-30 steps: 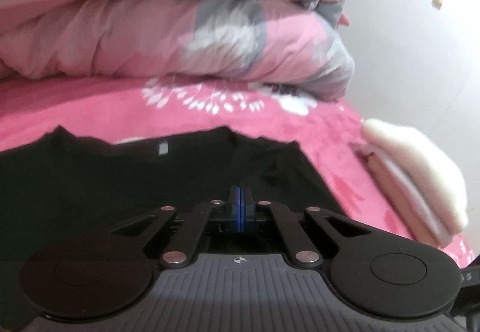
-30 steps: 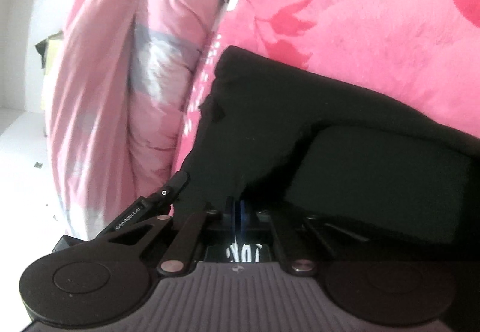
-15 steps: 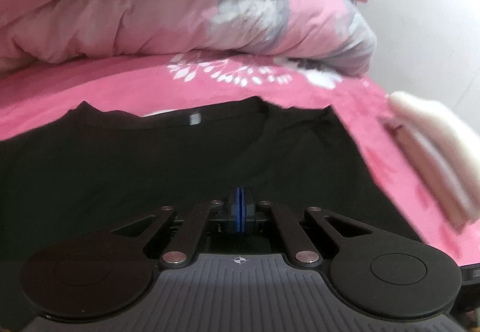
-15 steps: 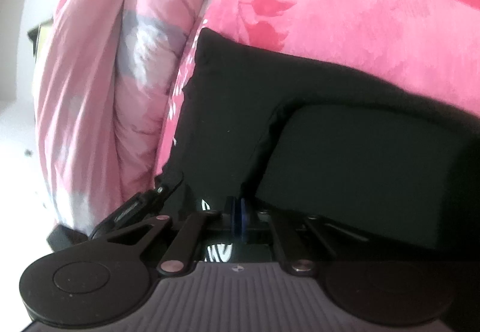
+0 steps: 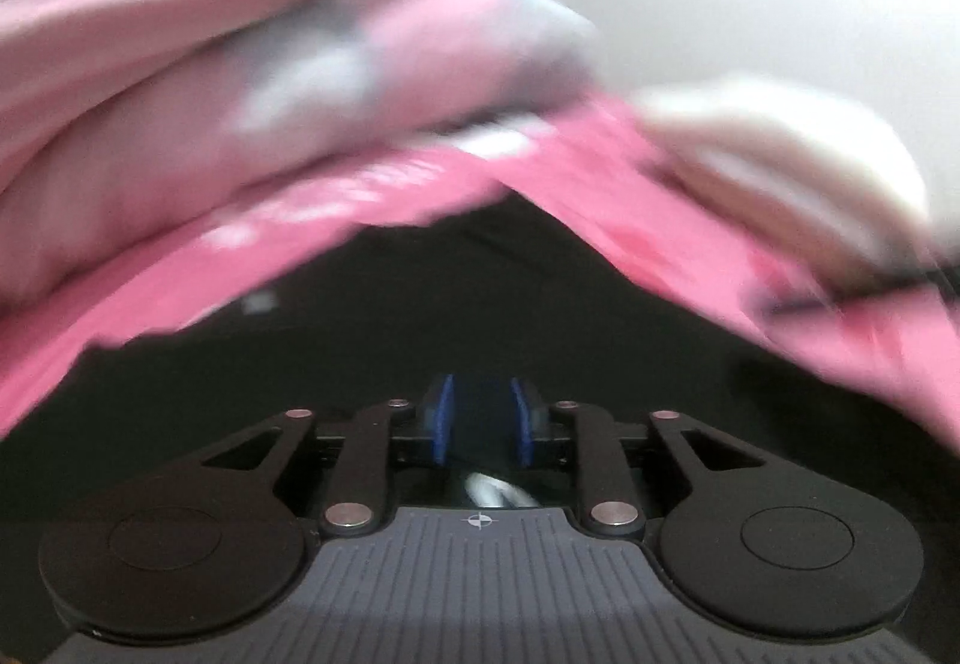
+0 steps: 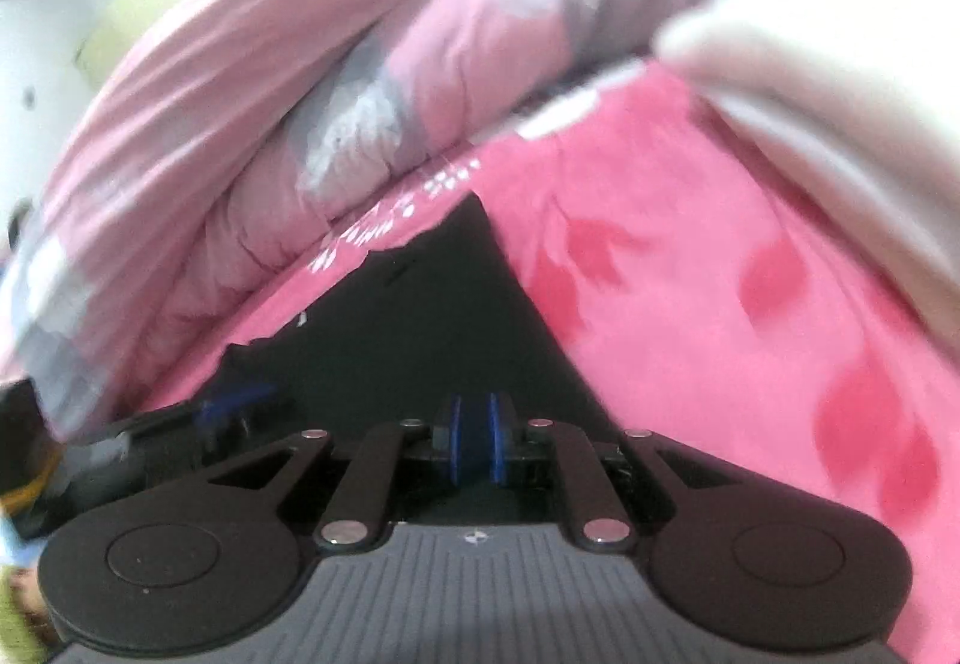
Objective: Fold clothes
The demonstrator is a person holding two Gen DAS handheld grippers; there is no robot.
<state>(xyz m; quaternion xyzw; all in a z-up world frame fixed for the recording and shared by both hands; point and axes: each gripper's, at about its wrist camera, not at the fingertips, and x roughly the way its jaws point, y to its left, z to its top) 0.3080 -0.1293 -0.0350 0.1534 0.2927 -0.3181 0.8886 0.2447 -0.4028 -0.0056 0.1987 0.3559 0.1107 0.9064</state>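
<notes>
Black cloth fills the lower middle of both wrist views: a dark shirt lies spread on the pink bed cover, running away from the claws to a corner near the rolled pink and grey quilt.

From the left wrist view, which is badly smeared, the left claw hangs directly over the shirt. Its jaws are opening, with a clear gap between the blue pads. Dark cloth shows behind that gap, but the pads do not seem to press on it; whether any cloth lies between them I cannot tell.

From the right wrist view, the right claw sits over the shirt near its right-hand edge, where the black meets the pink cover. Its jaws are opening too, only a narrow slit so far, with nothing pinched that I can see. A folded cream cloth lies on the cover off to the right, well apart from the shirt.
</notes>
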